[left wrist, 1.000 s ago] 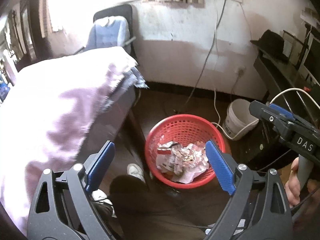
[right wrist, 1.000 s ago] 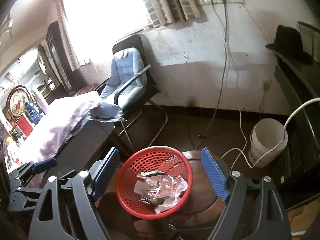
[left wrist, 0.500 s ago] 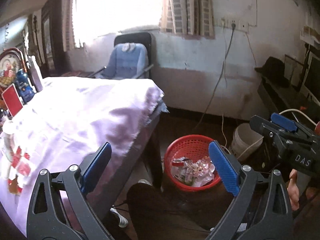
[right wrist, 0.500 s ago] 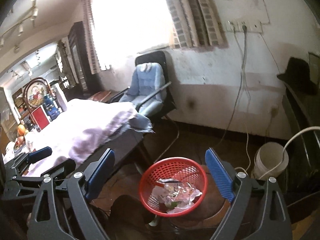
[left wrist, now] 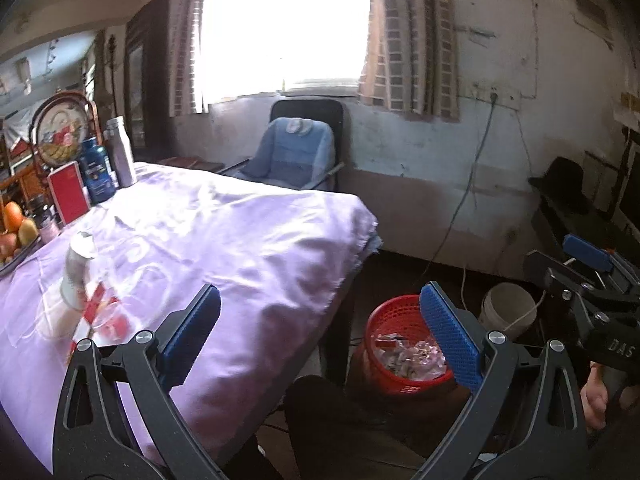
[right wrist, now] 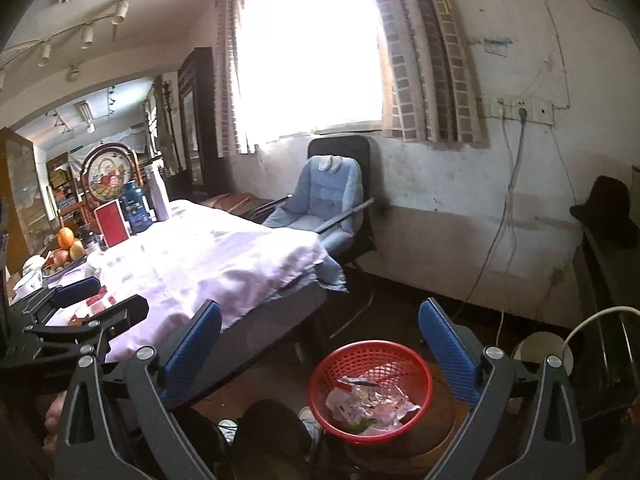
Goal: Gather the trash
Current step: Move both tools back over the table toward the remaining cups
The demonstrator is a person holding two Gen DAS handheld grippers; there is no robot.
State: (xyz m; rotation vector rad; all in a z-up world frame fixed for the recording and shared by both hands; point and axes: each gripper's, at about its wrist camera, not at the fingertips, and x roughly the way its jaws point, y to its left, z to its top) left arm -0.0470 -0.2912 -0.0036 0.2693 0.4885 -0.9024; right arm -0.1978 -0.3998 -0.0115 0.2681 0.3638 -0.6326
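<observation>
Your left gripper (left wrist: 320,328) blocks part of the red basket (left wrist: 394,312): its right blue pad (left wrist: 450,340) covers the basket's near right rim, and a dark knee below hides the base. On the lilac tablecloth (left wrist: 240,240) at the left, a crushed white cup (left wrist: 76,272) and red-and-white wrappers (left wrist: 96,312) lie blurred; they look like trash, though the smear makes it hard to be sure. The fruit tray (left wrist: 16,232) is cut off by the frame edge.

In the right wrist view your right gripper (right wrist: 320,340) frames the basket between its pads, with crumpled paper and foil trash (right wrist: 368,404) lying inside it, on the floor beside the table's corner. The white bucket (right wrist: 540,350) is half hidden behind the right finger.

Both pairs of jaws are opening and already stand wide, with nothing between the pads; the basket sits far below and beyond them.

Against a second ago, both views have lifted: then the basket filled the middle of each picture, now it sits low and smaller, and the tabletop, the window (right wrist: 308,52) and the blue chair (right wrist: 324,200) have come into sight. The trash in the basket lies as before.
</observation>
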